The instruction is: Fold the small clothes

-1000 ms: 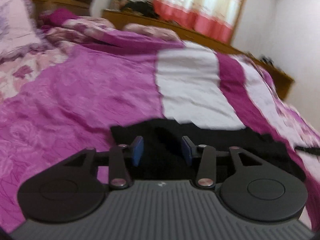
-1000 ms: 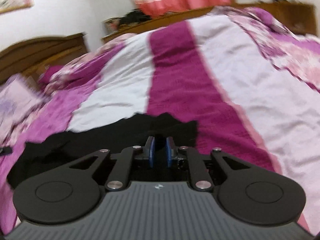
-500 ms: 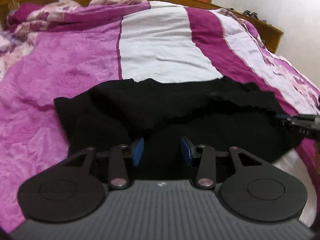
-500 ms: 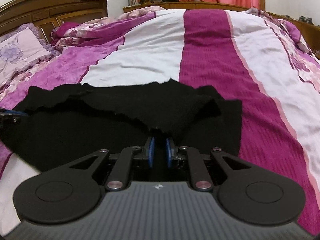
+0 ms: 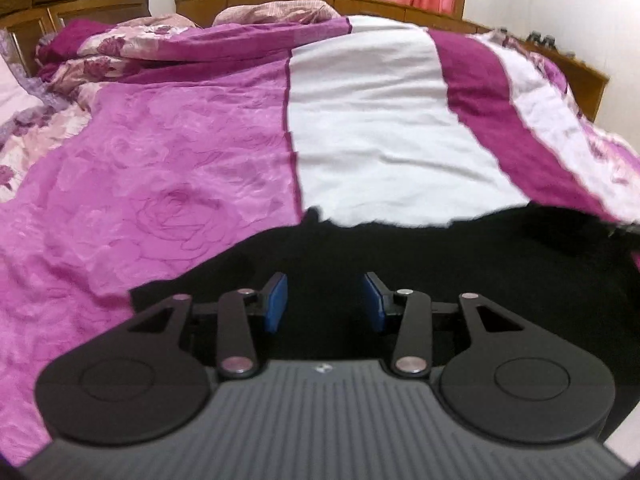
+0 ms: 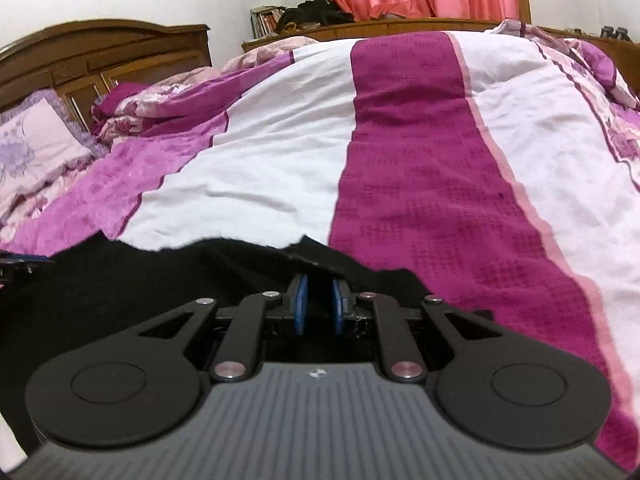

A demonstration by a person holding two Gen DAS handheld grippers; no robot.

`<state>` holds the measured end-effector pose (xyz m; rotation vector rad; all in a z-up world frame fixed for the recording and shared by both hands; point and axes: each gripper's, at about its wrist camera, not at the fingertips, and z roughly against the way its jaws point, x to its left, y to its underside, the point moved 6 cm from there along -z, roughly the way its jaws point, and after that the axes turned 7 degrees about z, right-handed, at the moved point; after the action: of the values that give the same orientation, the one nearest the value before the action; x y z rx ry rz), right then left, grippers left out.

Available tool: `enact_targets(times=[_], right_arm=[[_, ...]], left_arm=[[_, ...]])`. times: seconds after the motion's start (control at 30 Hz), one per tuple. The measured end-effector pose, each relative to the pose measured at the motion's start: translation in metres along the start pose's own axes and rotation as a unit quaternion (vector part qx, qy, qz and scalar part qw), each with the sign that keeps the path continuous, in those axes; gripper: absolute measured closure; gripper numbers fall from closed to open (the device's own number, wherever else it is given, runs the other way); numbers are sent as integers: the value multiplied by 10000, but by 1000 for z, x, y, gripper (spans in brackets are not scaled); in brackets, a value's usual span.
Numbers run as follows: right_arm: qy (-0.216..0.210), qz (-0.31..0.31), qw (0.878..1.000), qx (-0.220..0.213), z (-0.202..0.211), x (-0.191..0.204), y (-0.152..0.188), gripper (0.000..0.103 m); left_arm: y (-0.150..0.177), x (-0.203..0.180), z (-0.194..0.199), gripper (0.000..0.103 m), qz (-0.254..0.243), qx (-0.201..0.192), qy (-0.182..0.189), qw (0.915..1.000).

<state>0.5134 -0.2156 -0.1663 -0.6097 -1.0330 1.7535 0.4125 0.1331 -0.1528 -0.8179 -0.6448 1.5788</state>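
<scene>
Black knit garment (image 5: 420, 264) lies flat on magenta-and-white striped bedspread (image 5: 380, 128), at 12 o'clock just ahead of both tools. Left gripper (image 5: 325, 302): blue pads wide apart, released, nothing between. Right gripper (image 6: 319, 304): pads nearly closed; cloth pinched or not, cannot tell. Step, judged: mid-fold, setting the edge. Next: left needs grip on near hem, carry toward 12.
</scene>
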Motion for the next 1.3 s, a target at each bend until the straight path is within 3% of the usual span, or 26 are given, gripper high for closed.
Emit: enact_targets(times=[0.1, 0.23, 0.43, 0.63, 0.73, 0.83, 1.0, 1.1, 1.17, 1.23, 1.3], right_arm=[[245, 37, 9992, -320, 14, -9, -4, 86], [806, -247, 9942, -667, 32, -32, -7, 75], [819, -417, 9957, -75, 39, -46, 13, 68], [758, -184, 9968, 165, 43, -40, 20, 64], [551, -418, 9974, 209, 51, -52, 31, 62], [668, -675, 9951, 258, 58, -68, 49, 54], [-72, -1288, 9916, 91, 78, -87, 69, 43], [-792, -1786, 9807, 112, 85, -93, 74, 34], [-1156, -2048, 9719, 140, 85, -93, 76, 34], [-1308, -2134, 9679, 232, 79, -89, 75, 34], [-1282, -1968, 9717, 254, 71, -84, 72, 34]], left_arm=[[2, 7, 6, 59, 19, -15, -73, 10000], [7, 18, 12, 59, 455, 15, 48, 9990], [13, 26, 15, 59, 601, 55, -29, 9982], [7, 23, 13, 59, 619, 20, -38, 9981], [11, 22, 16, 59, 477, 31, -90, 9988], [12, 20, 22, 59, 459, -30, -125, 9989], [3, -3, 31, 59, 184, -214, -22, 9996], [0, -17, 34, 59, 8, -364, -53, 9993], [2, -24, 33, 59, -17, -361, -17, 9993], [5, -28, 31, 59, 5, -397, -12, 9992], [8, -29, 28, 59, 35, -390, -68, 9992]])
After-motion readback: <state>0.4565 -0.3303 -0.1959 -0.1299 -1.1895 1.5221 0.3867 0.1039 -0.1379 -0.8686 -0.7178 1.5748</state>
